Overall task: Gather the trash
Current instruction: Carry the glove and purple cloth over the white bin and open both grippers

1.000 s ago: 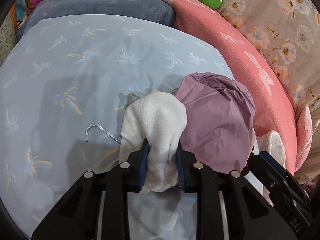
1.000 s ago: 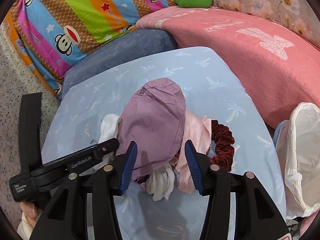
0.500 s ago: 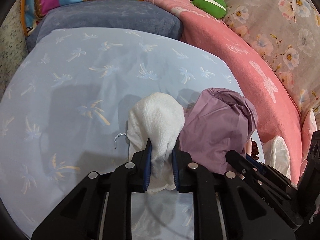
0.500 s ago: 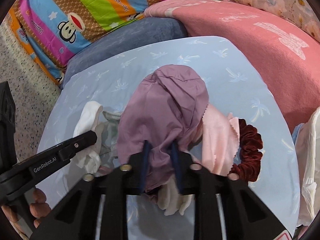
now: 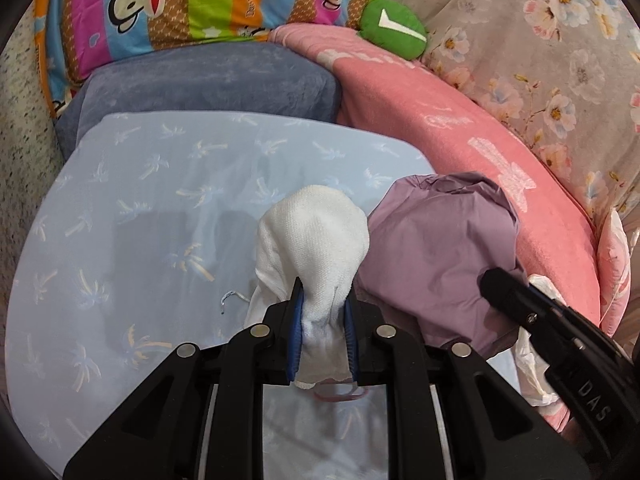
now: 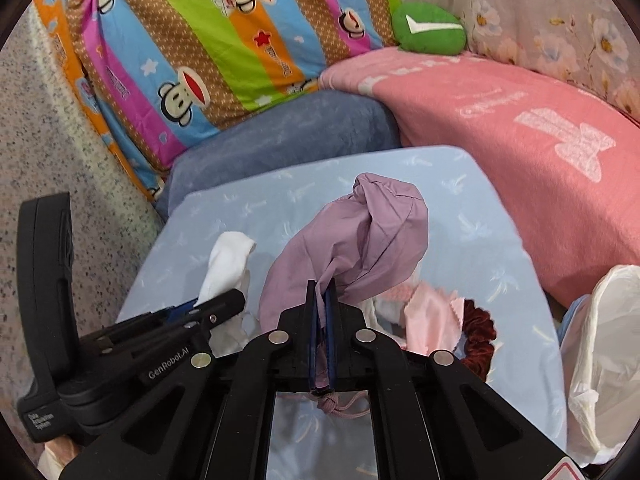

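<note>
My left gripper is shut on a white knitted cloth, which hangs lifted off the pale blue palm-print sheet. Beside it, my right gripper has its jaws closing tight on a fold of a purple drawstring bag, and the pads press on the fabric. The bag's cord dangles below the jaws. In the right wrist view the left gripper and the white cloth show at the left. A pink cloth and a dark red scrunchie lie on the sheet under the bag.
A white plastic bag stands at the right edge of the sheet. A pink blanket rises to the right, a blue-grey cushion lies behind, with a striped monkey-print pillow and a green plush beyond. Speckled floor lies left.
The right jaws closed from wide apart onto the purple bag. Both grippers rose, lifting the white cloth and the bag off the sheet.
</note>
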A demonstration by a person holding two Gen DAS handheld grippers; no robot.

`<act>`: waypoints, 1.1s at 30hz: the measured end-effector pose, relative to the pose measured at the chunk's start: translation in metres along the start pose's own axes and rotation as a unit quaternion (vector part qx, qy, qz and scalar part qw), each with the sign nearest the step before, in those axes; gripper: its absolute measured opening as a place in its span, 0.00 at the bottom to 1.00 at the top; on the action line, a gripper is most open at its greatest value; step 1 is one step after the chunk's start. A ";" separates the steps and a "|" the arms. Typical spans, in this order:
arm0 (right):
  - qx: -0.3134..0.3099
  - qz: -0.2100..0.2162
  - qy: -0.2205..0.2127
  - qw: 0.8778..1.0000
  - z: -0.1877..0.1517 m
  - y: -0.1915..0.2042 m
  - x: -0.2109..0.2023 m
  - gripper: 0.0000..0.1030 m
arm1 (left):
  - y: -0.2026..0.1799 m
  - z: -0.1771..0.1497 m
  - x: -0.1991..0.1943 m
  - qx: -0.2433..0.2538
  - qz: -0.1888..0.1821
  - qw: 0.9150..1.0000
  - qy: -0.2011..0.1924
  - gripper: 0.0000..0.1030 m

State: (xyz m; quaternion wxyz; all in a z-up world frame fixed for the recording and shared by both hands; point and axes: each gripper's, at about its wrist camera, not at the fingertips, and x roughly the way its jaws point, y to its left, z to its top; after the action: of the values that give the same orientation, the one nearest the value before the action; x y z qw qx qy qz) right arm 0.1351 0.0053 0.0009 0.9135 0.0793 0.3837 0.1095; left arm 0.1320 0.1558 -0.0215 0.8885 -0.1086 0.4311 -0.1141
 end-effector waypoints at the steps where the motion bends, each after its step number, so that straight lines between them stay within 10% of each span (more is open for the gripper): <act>1: 0.002 0.000 -0.008 1.000 0.004 -0.001 -0.007 0.03 | -0.002 0.001 -0.003 0.002 -0.002 1.000 -0.005 0.17; 16: 0.055 -0.029 -0.105 0.993 0.026 -0.060 -0.109 0.03 | -0.052 0.008 -0.044 0.048 -0.062 0.996 -0.045 0.17; 33: 0.122 -0.101 -0.145 0.977 -0.008 -0.157 -0.177 0.03 | -0.168 -0.009 -0.028 0.143 -0.166 0.976 -0.006 0.17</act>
State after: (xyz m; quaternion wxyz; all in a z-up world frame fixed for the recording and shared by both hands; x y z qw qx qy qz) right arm 0.0301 -0.1917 0.0804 0.9492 0.1666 0.2633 -0.0436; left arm 0.0890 0.0036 0.0428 0.8658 -0.0512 0.3810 -0.3203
